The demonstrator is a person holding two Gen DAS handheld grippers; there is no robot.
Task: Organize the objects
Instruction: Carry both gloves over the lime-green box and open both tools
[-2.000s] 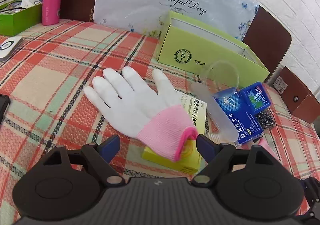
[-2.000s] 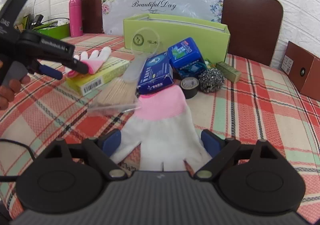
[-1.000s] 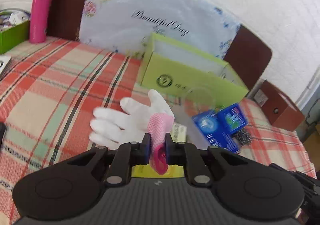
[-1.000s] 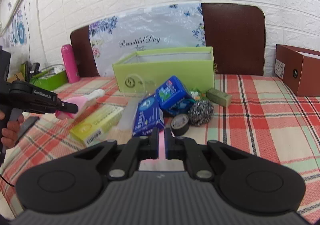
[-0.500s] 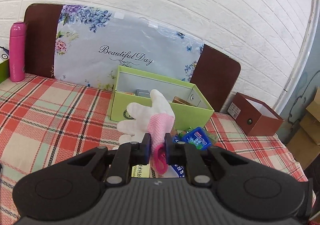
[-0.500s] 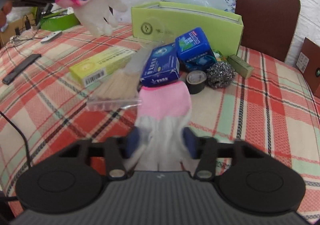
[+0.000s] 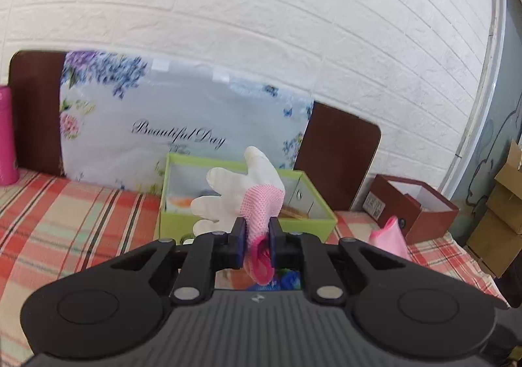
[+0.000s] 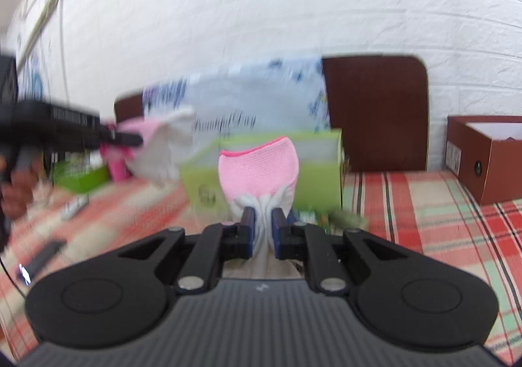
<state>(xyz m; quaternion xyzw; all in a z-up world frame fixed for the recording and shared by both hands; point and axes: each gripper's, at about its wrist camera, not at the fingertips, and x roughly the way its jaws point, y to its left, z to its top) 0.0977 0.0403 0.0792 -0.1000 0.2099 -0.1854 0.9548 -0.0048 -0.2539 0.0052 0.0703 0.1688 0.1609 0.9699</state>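
Note:
My left gripper (image 7: 256, 238) is shut on the pink cuff of a white glove (image 7: 241, 194), held in the air in front of the open green box (image 7: 313, 223). In the blurred right wrist view, my right gripper (image 8: 262, 226) is shut on the white finger end of a second glove (image 8: 259, 171), whose pink cuff stands up before the same green box (image 8: 319, 168). The left gripper (image 8: 127, 138) with its glove (image 8: 163, 142) shows at the left of that view. The second glove's cuff (image 7: 390, 235) peeks in at the right of the left wrist view.
A plaid cloth covers the table (image 7: 65, 220). A floral "Beautiful Day" bag (image 7: 156, 129) leans behind the green box. A brown open box (image 7: 414, 207) stands at the right, a pink bottle (image 7: 6, 135) at the far left. A hand (image 8: 16, 191) holds the left gripper's handle.
Both gloves have been lifted off the table. The left gripper rose with its glove toward the green box; the right gripper closed on the second glove and raised it.

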